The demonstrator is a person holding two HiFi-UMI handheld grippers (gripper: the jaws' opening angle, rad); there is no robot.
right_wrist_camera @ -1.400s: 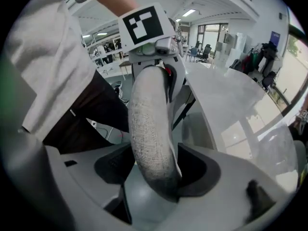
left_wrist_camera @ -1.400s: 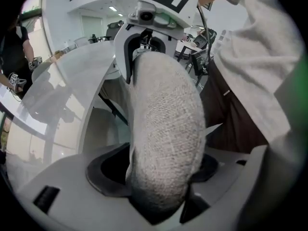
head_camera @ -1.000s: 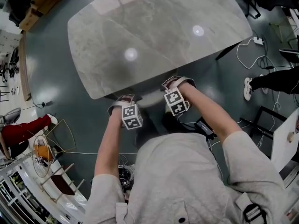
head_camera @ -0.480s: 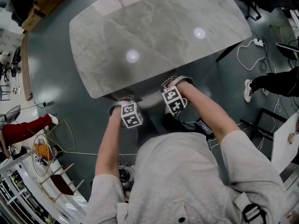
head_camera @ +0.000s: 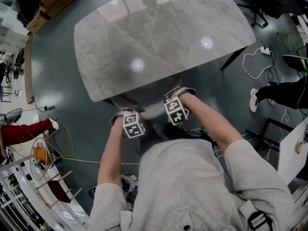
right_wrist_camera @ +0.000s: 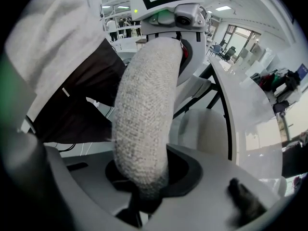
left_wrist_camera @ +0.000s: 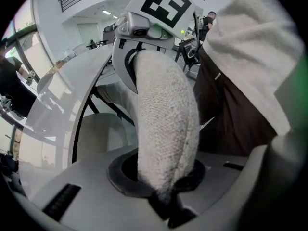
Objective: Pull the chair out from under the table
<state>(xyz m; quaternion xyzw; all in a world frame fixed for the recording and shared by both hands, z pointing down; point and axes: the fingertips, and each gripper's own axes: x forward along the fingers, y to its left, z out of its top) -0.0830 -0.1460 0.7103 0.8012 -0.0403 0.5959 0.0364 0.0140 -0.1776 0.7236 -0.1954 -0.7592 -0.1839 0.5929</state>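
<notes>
Left claw clamped on padded chair back; right claw, jaws just closing, grips it too, at counter edge.

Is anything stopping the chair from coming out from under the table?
Nothing visible blocks the cream fuzzy fabric chair; the left tool and right tool both clamp its back. Only the person in grey stands behind it.

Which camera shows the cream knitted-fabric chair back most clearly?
The right gripper view: the cream knitted-fabric chair back fills the middle, weave sharp. The left gripper view shows it almost equally well; the head view catches only a pale sliver.
</notes>
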